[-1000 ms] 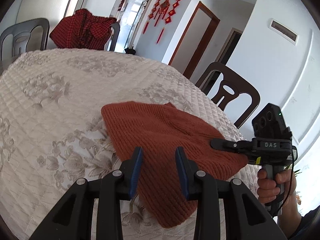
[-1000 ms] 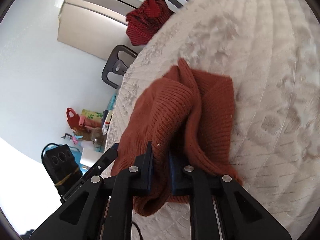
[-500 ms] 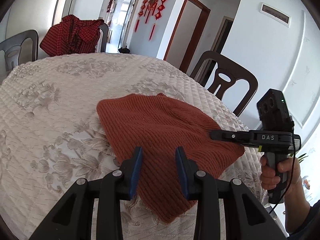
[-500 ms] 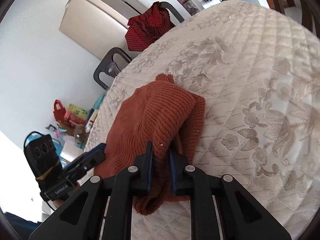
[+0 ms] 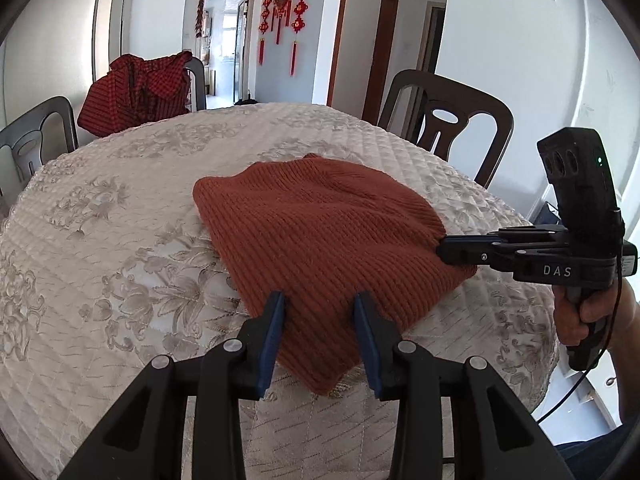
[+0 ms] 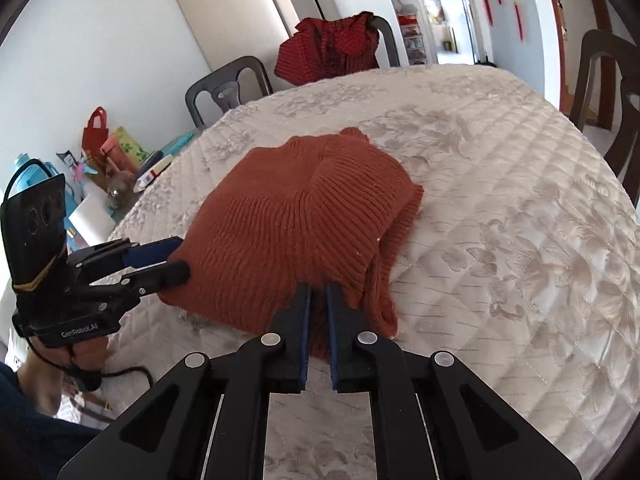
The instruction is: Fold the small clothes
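A rust-orange knit sweater [image 5: 320,248] lies folded over on the quilted table; it also shows in the right wrist view [image 6: 296,224]. My left gripper [image 5: 319,300] is open, its fingers just above the sweater's near edge, holding nothing; it appears at the left of the right wrist view [image 6: 176,258]. My right gripper [image 6: 318,288] is shut on the sweater's near edge, the knit bunched between its pads. In the left wrist view the right gripper [image 5: 444,248] pinches the sweater's right corner.
The round table has a cream quilted cloth [image 5: 100,240]. Dark chairs [image 5: 452,120] stand around it; one holds a red checked garment [image 5: 136,92]. A side surface with bottles and bags [image 6: 104,160] lies beyond the table's left edge.
My right gripper has carried the held layer across and down, so the sweater now lies flatter and folded. My left gripper stayed open and has drawn back a little.
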### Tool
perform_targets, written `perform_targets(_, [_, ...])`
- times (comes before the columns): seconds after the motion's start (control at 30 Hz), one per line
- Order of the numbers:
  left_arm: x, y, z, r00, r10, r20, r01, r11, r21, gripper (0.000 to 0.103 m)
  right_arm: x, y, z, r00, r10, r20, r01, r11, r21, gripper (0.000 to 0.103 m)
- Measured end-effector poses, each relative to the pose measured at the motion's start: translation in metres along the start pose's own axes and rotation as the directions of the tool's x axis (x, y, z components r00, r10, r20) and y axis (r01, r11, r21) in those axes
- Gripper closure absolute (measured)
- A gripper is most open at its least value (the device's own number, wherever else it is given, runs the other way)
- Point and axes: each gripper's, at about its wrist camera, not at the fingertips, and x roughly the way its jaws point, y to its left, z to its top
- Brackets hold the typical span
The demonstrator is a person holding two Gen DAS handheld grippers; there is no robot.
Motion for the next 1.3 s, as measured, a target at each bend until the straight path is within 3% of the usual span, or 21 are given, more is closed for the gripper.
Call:
perform_targets(0.23, [-0.012, 0.011, 0.011, 0.999, -0.041, 0.029, 0.043, 0.997, -0.06, 0.062, -0.009, 0.002, 0.009, 1.0, -0.011, 0.0, 0.011, 1.0, -0.005, 0.096])
perform_targets(0.4, [0.005, 0.018, 0.036, 0.999, -0.008, 0.053, 0.013, 0.997, -0.08, 0.062, -0.012, 0.009, 0.03, 0.997, 0.011, 0.077, -0.011, 1.0, 0.007, 0.094])
perform_targets(0.47, [0.021, 0.022, 0.038, 1.0, 0.011, 0.019, -0.009, 0.996, -0.09, 0.062, -0.002, 0.008, 0.038, 0.996, 0.019, 0.088, -0.021, 1.0, 0.018, 0.094])
perform_targets(0.5, [0.029, 0.022, 0.036, 0.999, 0.034, -0.01, -0.035, 0.996, -0.085, 0.062, 0.004, 0.006, 0.039, 0.996, 0.02, 0.087, -0.023, 0.999, 0.025, 0.094])
perform_targets(0.57, [0.03, 0.018, 0.031, 0.999, 0.051, 0.008, -0.05, 0.997, -0.058, 0.062, 0.021, -0.004, 0.036, 0.999, -0.042, 0.035, 0.04, 0.998, 0.048, 0.095])
perform_targets(0.67, [0.026, 0.017, 0.028, 0.999, 0.048, 0.011, -0.047, 0.997, -0.061, 0.062, 0.019, -0.016, 0.03, 0.999, 0.002, 0.053, -0.007, 0.995, 0.098, 0.097])
perform_targets(0.77, [0.022, 0.022, 0.036, 1.0, 0.022, 0.016, -0.02, 0.996, -0.09, 0.062, 0.017, -0.012, 0.035, 0.999, -0.01, 0.042, 0.007, 0.997, 0.083, 0.094])
perform_targets(0.87, [0.027, 0.026, 0.051, 0.998, 0.053, 0.028, -0.05, 0.994, -0.097, 0.063, 0.013, -0.007, 0.049, 0.997, -0.009, 0.079, 0.004, 0.998, 0.067, 0.094])
perform_targets(1.0, [0.056, 0.034, 0.052, 0.997, 0.066, -0.048, -0.072, 0.989, -0.131, 0.062, 0.029, -0.017, 0.063, 0.995, -0.064, 0.073, 0.057, 0.994, 0.093, 0.094])
perform_targets(1.07, [0.06, 0.035, 0.047, 0.997, 0.055, -0.048, -0.062, 0.988, -0.144, 0.062, 0.043, -0.026, 0.062, 0.994, -0.104, 0.031, 0.1, 0.989, 0.108, 0.093])
perform_targets(1.3, [0.047, 0.04, 0.046, 0.999, 0.04, -0.033, -0.045, 0.984, -0.175, 0.062, 0.039, -0.036, 0.057, 0.997, -0.07, 0.042, 0.064, 0.988, 0.144, 0.093])
